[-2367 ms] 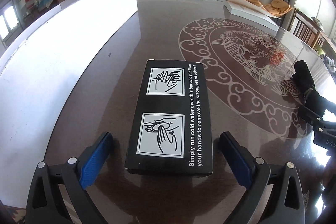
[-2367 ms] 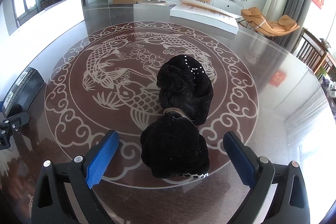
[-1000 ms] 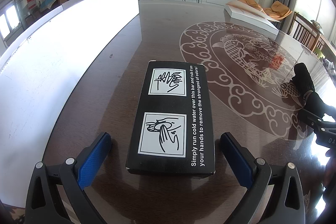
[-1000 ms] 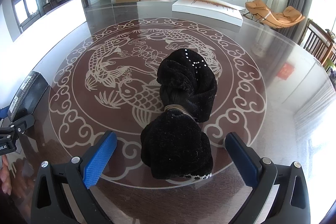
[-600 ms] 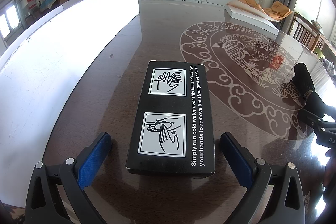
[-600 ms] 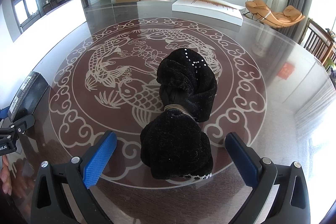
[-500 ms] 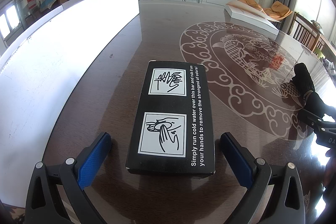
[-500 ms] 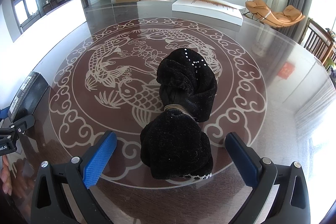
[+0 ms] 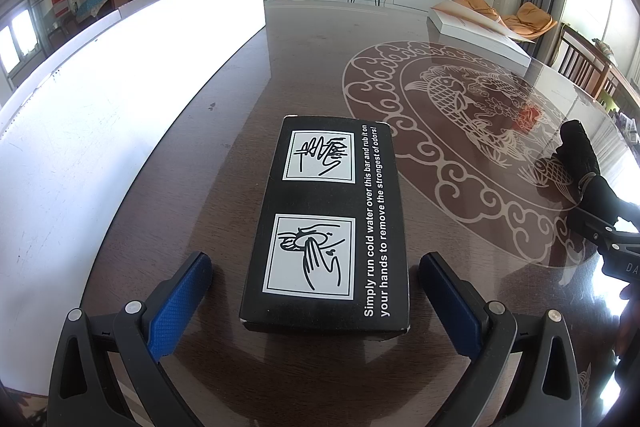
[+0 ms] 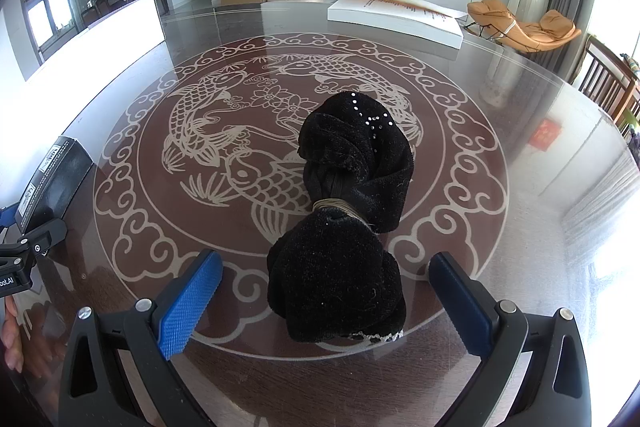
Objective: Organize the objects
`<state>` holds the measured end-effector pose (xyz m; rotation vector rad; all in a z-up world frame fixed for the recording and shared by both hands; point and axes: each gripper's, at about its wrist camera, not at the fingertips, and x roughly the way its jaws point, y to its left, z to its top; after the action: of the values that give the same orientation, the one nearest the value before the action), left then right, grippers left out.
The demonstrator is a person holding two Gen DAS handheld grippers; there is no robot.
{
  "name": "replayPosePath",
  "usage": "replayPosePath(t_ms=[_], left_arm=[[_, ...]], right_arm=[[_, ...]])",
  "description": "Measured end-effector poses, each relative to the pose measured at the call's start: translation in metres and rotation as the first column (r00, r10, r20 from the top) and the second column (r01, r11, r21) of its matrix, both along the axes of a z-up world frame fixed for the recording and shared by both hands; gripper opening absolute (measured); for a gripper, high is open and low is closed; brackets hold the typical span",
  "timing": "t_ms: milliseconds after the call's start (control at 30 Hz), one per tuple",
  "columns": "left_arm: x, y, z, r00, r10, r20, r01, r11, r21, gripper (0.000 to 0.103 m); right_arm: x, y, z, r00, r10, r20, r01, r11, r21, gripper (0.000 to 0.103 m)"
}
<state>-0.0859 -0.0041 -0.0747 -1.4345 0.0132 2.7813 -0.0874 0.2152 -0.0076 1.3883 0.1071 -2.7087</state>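
Black box (image 9: 326, 227) flat on the dark table (image 9: 224, 131), middle of the left view, left gripper (image 9: 316, 301) fingers spread wide on both sides, not touching; black cloth bundle (image 10: 344, 223) tied in the middle, centre of the right view, right gripper (image 10: 326, 301) fingers spread around it, not touching

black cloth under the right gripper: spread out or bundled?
Bundled. The black cloth lies on the glass tabletop bunched into two lumps, cinched at the middle by a tan band. The right gripper is open around it.
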Motion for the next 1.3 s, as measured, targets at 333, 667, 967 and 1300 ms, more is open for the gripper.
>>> replayPosePath(t_ms=[333, 667, 967, 1300], left_arm=[[-0.0001, -0.0001, -0.0002, 1.000, 0.001, 0.000, -0.001, 1.000, 0.000, 0.103], [-0.0003, 0.0002, -0.0004, 1.000, 0.001, -0.001, -0.001, 1.000, 0.000, 0.103], [-0.0003, 0.0002, -0.0006, 1.000, 0.001, -0.001, -0.001, 1.000, 0.000, 0.103], [-0.0003, -0.0021, 0.0005, 1.000, -0.010, 0.005, 0.010, 1.000, 0.003, 0.103]], right_arm=[[0.0003, 0.0000, 0.0001, 1.000, 0.000, 0.000, 0.000, 1.000, 0.000, 0.103], [0.0003, 0.0001, 0.0002, 1.000, 0.000, 0.000, 0.000, 1.000, 0.000, 0.103], [0.0004, 0.0001, 0.0003, 1.000, 0.000, 0.000, 0.000, 1.000, 0.000, 0.103], [0.0005, -0.0002, 0.0002, 1.000, 0.000, 0.001, 0.000, 1.000, -0.002, 0.103]])
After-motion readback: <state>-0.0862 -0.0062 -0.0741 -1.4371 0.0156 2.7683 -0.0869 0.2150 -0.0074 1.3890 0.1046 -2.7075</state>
